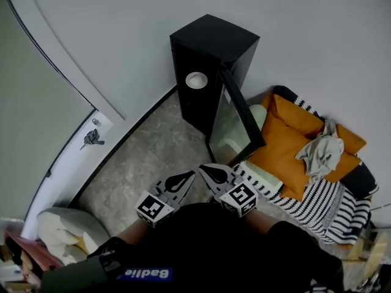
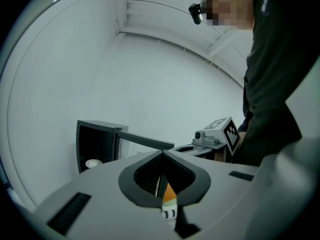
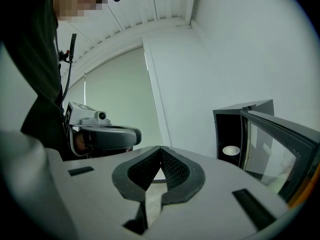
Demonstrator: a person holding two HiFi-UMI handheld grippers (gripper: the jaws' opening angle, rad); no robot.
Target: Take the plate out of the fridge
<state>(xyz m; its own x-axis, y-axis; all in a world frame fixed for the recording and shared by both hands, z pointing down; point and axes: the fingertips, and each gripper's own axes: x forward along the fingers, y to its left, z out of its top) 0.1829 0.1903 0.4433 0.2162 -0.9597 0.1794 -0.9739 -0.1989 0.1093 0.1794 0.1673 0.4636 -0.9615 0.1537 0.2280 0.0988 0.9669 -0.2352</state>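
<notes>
**Both claws shut, plate waiting in the open fridge**

Head view: a small black fridge [image 1: 211, 44] stands on the floor [image 1: 143, 157] against a white wall [image 1: 122, 29], its glass door [image 1: 235, 121] swung wide. The plate [image 1: 196, 80], a small pale dish, sits on a shelf inside, well apart from both tools. The left claw [image 1: 190, 174] and the right claw [image 1: 204, 168] are held close to the person's body, side by side, tips aimed at the fridge. That reads as an approach posture, with the reach not yet made.

Left gripper view: the jaws meet at their tips with nothing between them. The orange sliver behind them is probably the bedding beyond. The fridge cavity and plate [image 2: 93, 162] lie off to the left of the aim line.

Right gripper view: these jaws are also pressed together at the tips and carry nothing. The plate [image 3: 230, 150] shows right of centre, past the door's edge. Since the door hinges on that side, the opening looks easier to enter from the left.

Surface and room: the floor is grey, stone-patterned tile. Right of the fridge lie orange cushions [image 1: 284, 151], a striped blanket [image 1: 324, 203] and a crumpled grey cloth [image 1: 321, 151]. There is no bench in sight, so where the plate would be set down cannot be told.
</notes>
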